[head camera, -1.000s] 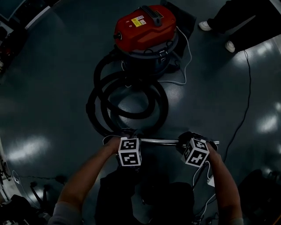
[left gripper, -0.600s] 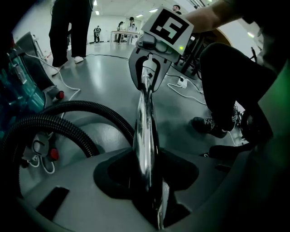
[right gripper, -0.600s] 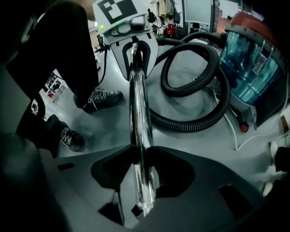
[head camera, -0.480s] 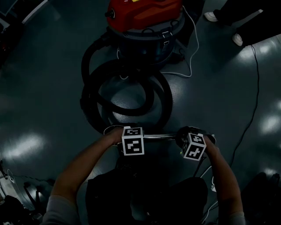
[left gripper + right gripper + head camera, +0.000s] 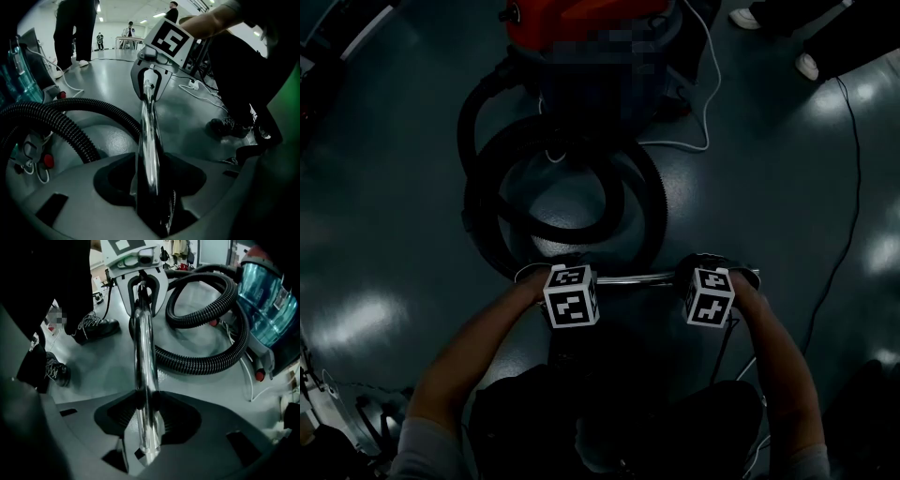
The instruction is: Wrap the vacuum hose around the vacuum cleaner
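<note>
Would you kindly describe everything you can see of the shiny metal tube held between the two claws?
The metal tube is a straight, slim, chrome-looking pipe with a mirror finish. It lies roughly level, crosswise in front of the person, just short of the coiled black hose. The left claw grips it near one end and the right claw near the other; the left claw's jaws have just been opening a little, with the tube between them.
</note>
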Tool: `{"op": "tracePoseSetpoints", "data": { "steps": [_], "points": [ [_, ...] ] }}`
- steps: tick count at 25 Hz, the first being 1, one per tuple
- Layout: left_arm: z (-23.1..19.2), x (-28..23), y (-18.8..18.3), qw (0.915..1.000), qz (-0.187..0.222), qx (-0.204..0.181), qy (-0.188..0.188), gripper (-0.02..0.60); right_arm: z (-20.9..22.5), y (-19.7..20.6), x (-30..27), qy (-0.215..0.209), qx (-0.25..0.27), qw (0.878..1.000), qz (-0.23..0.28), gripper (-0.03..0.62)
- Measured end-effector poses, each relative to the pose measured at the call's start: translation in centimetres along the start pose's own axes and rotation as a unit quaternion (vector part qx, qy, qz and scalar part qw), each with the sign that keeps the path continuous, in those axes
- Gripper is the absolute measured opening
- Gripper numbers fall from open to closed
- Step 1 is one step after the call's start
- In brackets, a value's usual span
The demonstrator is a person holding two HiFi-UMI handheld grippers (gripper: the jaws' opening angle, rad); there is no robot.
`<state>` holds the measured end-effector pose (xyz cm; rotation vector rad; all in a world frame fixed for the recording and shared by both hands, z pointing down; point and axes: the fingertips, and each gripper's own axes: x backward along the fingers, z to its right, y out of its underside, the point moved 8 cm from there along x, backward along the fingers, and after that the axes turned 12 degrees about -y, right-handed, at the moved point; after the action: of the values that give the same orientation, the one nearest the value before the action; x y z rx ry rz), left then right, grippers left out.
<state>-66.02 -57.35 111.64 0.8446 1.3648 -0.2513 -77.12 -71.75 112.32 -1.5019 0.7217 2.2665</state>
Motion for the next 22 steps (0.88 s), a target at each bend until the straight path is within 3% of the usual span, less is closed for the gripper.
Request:
{"op": "tracePoseSetpoints", "data": {
  "steps": [4,14,17,22],
  "points": [
    [-0.3,1.3,0.2,0.9996,0.011,0.023,-0.011,0.21,-0.1,0.0,-0.4,-0.001,0.005,1.0,-0.001,0.158],
    [-0.6,4.1,0.1,0.9948,0.008,0.096,-0.033,0.21,0.5,0.2,-2.1,-0.01,-0.015,1.0,-0.009,0.156],
    [0.0,3.9,0.0,0.9929,0.013,0.116,-0.021,0.209,0.8,0.4,-2.2,-0.024,-0.049,0.998,0.016,0.158],
    [0.2,2.8,-0.5,0.993,0.007,0.115,-0.027,0.209,0.5,0.7,-2.1,-0.014,-0.081,0.995,0.05,0.161]
  ]
}}
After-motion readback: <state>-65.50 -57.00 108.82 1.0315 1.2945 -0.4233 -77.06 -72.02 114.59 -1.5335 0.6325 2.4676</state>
